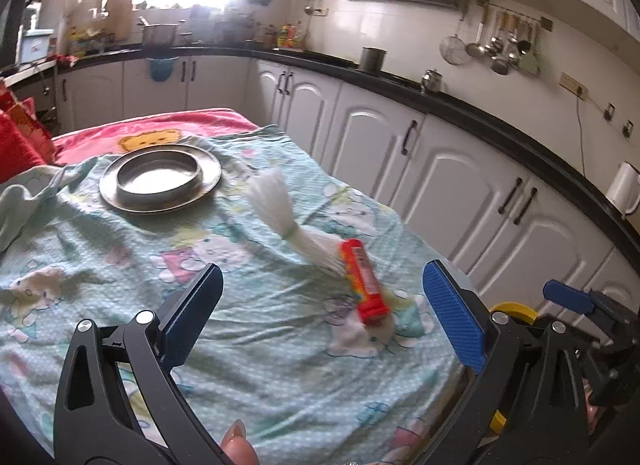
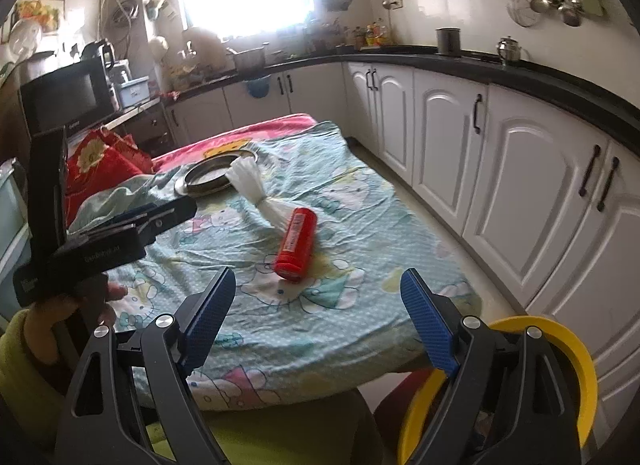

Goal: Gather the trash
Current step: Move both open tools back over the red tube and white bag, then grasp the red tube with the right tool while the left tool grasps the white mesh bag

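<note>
Left gripper [image 1: 322,315] and right gripper [image 2: 318,319] jaws wide apart, empty, above red tube [image 2: 296,249] touching white strand bundle [image 2: 256,191] on cloth.

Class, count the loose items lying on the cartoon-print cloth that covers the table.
3: a metal plate at the far end, a white tied bundle in the middle, and a red tube touching the bundle's near end. Folds may hide smaller bits.

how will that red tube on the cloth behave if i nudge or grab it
The red tube is round and lies on its side, so a sideways nudge will probably roll it. The wrinkled cloth may slow it. It looks rigid and smooth, so the open right gripper should close across its width, though it might slip.
</note>
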Demonstrator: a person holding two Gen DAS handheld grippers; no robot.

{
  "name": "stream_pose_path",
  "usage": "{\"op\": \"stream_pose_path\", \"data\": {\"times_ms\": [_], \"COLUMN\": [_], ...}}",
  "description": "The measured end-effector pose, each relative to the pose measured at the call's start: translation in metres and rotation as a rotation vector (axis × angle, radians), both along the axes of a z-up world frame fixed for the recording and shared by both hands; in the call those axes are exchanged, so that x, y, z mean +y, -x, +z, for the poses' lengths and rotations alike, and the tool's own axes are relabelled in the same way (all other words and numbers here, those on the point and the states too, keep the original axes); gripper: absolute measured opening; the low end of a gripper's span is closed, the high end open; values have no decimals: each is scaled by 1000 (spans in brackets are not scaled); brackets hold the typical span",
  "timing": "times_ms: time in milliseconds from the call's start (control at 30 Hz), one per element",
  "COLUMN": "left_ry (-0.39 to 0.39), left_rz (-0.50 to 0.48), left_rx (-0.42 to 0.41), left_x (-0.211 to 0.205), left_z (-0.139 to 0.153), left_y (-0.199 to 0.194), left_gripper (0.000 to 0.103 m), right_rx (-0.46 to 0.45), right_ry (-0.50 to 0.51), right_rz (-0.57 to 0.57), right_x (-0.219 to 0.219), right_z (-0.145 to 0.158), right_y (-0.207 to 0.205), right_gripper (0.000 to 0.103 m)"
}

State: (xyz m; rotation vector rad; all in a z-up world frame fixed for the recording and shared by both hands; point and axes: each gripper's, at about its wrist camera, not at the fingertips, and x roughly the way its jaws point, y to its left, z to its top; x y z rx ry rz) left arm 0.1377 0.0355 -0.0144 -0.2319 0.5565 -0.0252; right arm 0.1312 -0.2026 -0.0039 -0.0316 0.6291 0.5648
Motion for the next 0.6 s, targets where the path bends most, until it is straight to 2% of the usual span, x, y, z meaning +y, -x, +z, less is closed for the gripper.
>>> {"op": "stream_pose_path", "data": {"times_ms": [300,600], "left_ry": [41,72], "left_rz": [62,81], "left_rx": [13,48], "left_x": [32,48], "left_z": [-7,-13], "left_y": [-12,-44], "left_gripper": [92,92], "right_rx": [34,47], "right_ry": [54,104], "right_rz": [40,84], "right_x": [36,71], "right_z": [-23,-40], "right_y": [-26,-53], "right_gripper": [82,82]}}
